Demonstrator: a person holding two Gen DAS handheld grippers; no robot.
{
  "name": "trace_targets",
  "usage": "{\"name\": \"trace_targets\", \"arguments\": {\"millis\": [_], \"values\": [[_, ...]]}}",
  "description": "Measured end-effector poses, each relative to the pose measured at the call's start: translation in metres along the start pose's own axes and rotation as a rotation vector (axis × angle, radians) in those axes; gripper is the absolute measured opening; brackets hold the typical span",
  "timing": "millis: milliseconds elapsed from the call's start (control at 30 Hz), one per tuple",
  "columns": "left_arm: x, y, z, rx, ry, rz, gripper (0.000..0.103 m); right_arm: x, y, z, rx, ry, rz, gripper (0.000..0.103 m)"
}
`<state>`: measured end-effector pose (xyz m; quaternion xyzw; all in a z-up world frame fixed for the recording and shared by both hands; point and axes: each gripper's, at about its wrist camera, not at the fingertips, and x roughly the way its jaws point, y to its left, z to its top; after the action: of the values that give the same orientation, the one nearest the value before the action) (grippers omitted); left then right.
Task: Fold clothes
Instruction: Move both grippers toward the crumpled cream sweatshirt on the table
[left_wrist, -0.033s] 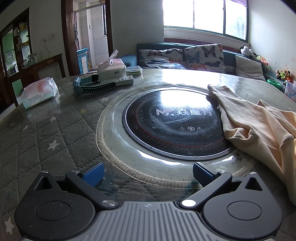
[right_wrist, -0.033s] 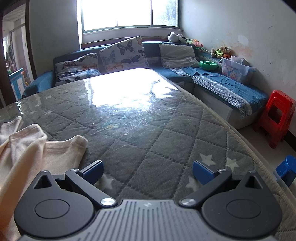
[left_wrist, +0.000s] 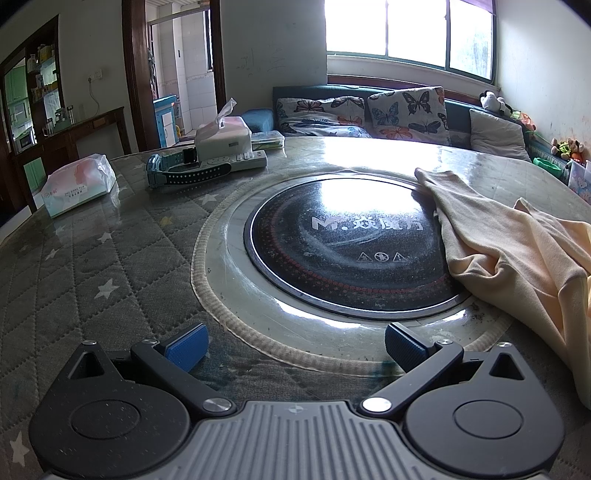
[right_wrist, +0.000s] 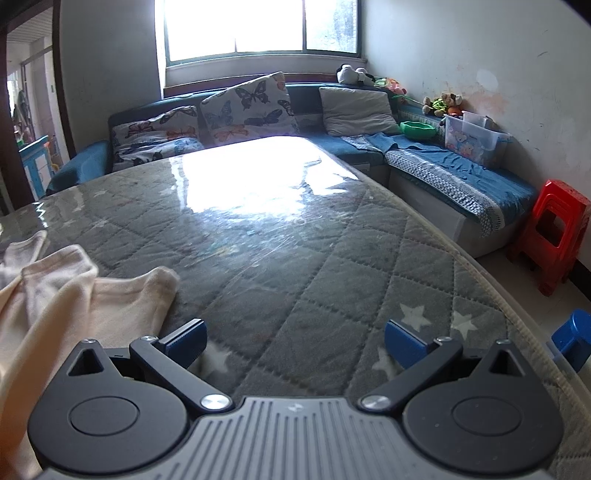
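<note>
A cream garment (left_wrist: 509, 243) lies crumpled on the quilted grey table cover (left_wrist: 92, 266), its near end draped over the right rim of the round black hob (left_wrist: 351, 240). My left gripper (left_wrist: 295, 347) hovers low over the table's near side, open, with nothing between its blue pads (left_wrist: 186, 345). The garment lies to its right, apart from it. In the right wrist view the same garment (right_wrist: 74, 306) lies at the left. My right gripper (right_wrist: 295, 341) is open and empty over the table cover (right_wrist: 332, 280), its left pad (right_wrist: 188, 341) close beside the cloth's edge.
At the table's far left lie a tissue pack (left_wrist: 77, 184), a tissue box (left_wrist: 221, 134), a remote (left_wrist: 236, 162) and a blue watch (left_wrist: 184, 171). The table edge curves at the right, with a red stool (right_wrist: 554, 229) and a blue stool (right_wrist: 572, 339) beyond. A sofa (right_wrist: 424, 147) runs behind.
</note>
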<state>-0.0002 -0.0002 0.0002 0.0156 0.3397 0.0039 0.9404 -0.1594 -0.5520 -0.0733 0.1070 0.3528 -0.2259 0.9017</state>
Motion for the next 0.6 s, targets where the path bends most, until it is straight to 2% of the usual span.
{"name": "trace_targets", "arguments": {"millis": [133,267,533,567,600], "values": [[-0.004,0.002,-0.001,-0.035,0.015,-0.001,0.103,-0.001,0.009,0.004,-0.012,-0.02,0.0,0.103],[-0.017,-0.006,-0.004,-0.038,0.041,-0.012,0.103,-0.032,0.036,-0.011,-0.084,-0.089,0.018,0.103],[-0.054,-0.041,-0.013,-0.006,0.071,-0.047,0.103,-0.087,0.056,-0.035,-0.167,-0.069,0.067,0.103],[-0.058,-0.045,-0.016,0.026,0.081,-0.112,0.103,-0.091,0.058,-0.038,-0.174,-0.066,0.074,0.103],[-0.061,-0.048,-0.019,0.098,0.093,-0.221,0.103,-0.095,0.06,-0.041,-0.18,-0.062,0.082,0.103]]}}
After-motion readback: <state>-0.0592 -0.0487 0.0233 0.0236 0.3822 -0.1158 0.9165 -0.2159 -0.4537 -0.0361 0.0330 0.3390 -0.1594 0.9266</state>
